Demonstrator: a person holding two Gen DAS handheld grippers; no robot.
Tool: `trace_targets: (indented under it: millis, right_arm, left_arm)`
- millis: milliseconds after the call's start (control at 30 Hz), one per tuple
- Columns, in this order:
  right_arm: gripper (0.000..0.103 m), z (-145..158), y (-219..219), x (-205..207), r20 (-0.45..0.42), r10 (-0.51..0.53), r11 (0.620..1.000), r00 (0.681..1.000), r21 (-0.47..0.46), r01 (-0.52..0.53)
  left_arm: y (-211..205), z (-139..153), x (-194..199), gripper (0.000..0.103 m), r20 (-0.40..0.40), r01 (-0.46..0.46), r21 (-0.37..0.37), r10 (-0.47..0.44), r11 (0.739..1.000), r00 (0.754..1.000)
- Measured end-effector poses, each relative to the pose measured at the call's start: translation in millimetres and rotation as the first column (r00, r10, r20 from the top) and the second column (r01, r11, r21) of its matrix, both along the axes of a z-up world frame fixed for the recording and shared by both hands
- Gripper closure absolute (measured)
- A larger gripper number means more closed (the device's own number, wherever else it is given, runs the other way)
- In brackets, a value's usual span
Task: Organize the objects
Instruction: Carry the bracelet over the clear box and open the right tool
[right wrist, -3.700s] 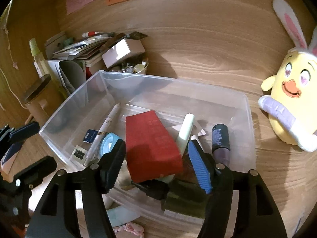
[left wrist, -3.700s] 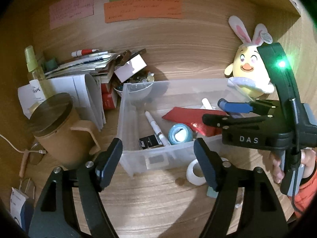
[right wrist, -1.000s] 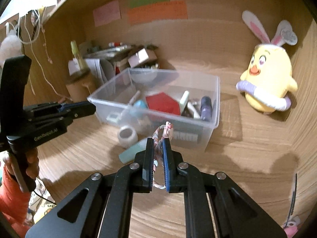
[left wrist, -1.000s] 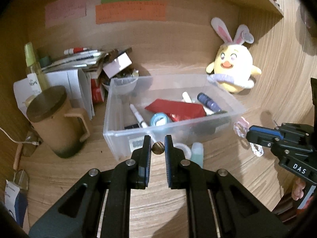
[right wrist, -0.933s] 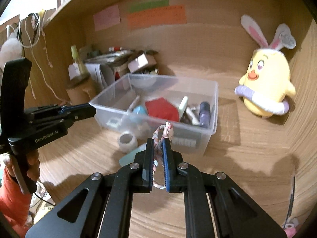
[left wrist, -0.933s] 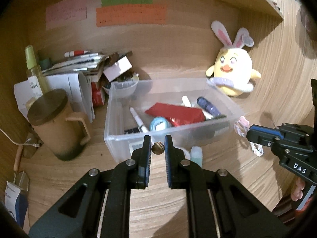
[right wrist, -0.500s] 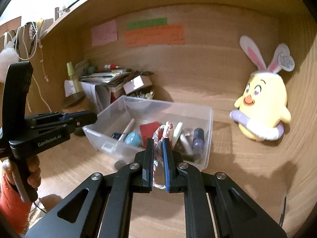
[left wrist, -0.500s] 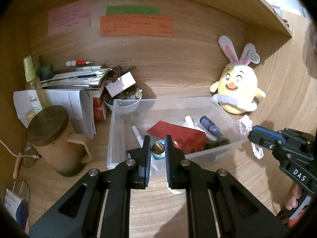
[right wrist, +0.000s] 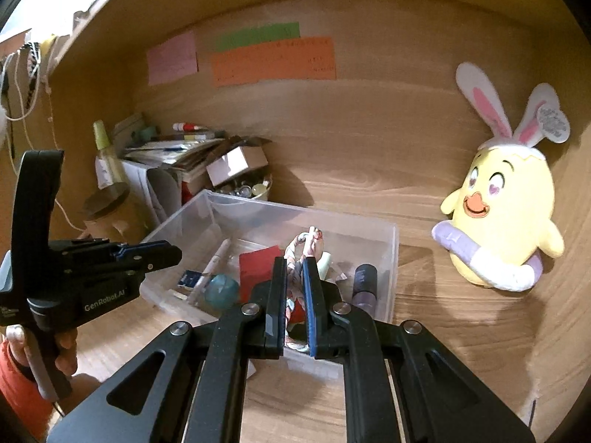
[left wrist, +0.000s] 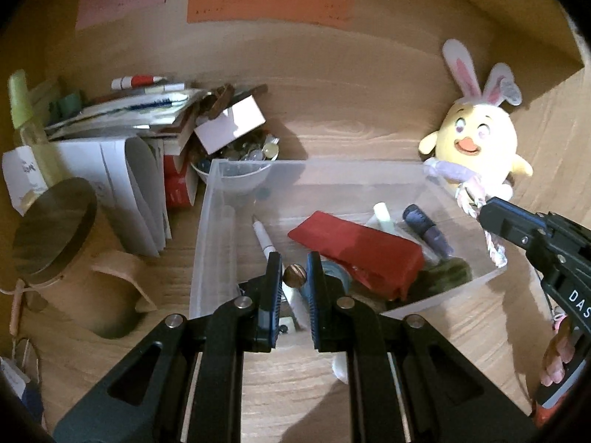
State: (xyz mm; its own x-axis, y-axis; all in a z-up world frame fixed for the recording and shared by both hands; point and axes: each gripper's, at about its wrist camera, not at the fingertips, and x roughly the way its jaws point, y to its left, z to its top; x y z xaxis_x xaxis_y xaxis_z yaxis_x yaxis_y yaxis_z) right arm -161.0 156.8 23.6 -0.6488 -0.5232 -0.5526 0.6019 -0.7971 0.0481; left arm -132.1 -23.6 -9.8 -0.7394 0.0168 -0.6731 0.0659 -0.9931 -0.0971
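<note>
A clear plastic bin sits on the wooden desk and holds a red pouch, a white pen, a dark purple tube and a blue tape roll. My left gripper is shut on a small brown bead above the bin's front left part. My right gripper is shut on a pink and white braided hair tie, held over the bin's front right edge; the tie also shows in the left wrist view.
A yellow bunny-eared plush stands right of the bin. A lidded brown mug, a stack of papers and booklets, a bowl of beads and a spray bottle crowd the left. A white tape roll lies before the bin.
Both grippers have moved forward and up over the bin, each still shut on its object. The bead now hangs above the bin's inside instead of in front of it.
</note>
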Motion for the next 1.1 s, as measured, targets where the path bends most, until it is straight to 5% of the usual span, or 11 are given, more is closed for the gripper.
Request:
trace_targets:
  millis: [533,733,833,1100]
  right_arm:
    - [0.095,-39.9,-10.2,-32.7,0.067,-0.036,0.995,0.997,0.095,0.030]
    - [0.095,-45.0,-11.9,-36.6,0.065,-0.047,0.991,0.997,0.125,0.039]
    - [0.095,-46.6,-11.7,-37.7,0.072,-0.046,0.991,0.996,0.130,0.037]
    - [0.095,-47.4,-15.6,-37.4,0.065,-0.050,0.986,0.997,0.160,0.039]
  left_arm:
    - [3.7,-17.8,-19.1,0.091,0.051,0.013,-0.020,-0.012,1.000,0.999]
    - [7.6,-16.1,-13.7,0.075,0.045,0.023,-0.016,-0.022,1.000,0.999]
    - [11.6,-12.4,-5.2,0.049,0.012,0.003,-0.046,-0.003,0.999,1.000]
    - [17.6,-5.4,13.8,0.042,-0.025,0.002,-0.085,-0.004,0.996,1.000]
